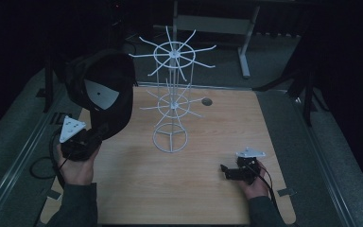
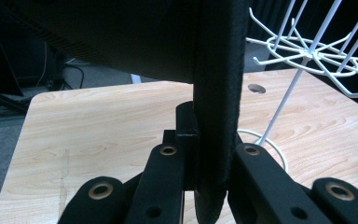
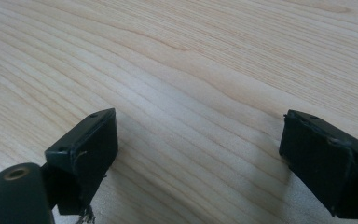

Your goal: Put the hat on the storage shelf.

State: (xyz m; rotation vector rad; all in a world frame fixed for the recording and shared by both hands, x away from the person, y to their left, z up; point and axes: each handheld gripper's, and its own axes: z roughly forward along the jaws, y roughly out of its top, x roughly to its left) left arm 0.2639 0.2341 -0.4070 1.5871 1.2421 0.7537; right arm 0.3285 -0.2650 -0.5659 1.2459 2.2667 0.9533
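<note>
While the left tool point(image 1: 90, 138) pinched the stiff brim of the light, soft black cap point(image 1: 105, 90), held up at nine o'clock of the white wire rack point(image 1: 171, 101), the right tool point(image 1: 228, 171) rested wide open and empty on the table point(image 1: 208, 198).

No readable text, labels, brands, numbers, signs anywhere.

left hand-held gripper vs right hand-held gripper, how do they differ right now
The left hand-held gripper is shut on the edge of a black cap; the right hand-held gripper is open and holds nothing. The left one is raised, lifting the cap beside the white wire rack; the right one sits low over the bare wooden table. Both have black jaws and carry a grey three-cornered plate.
</note>
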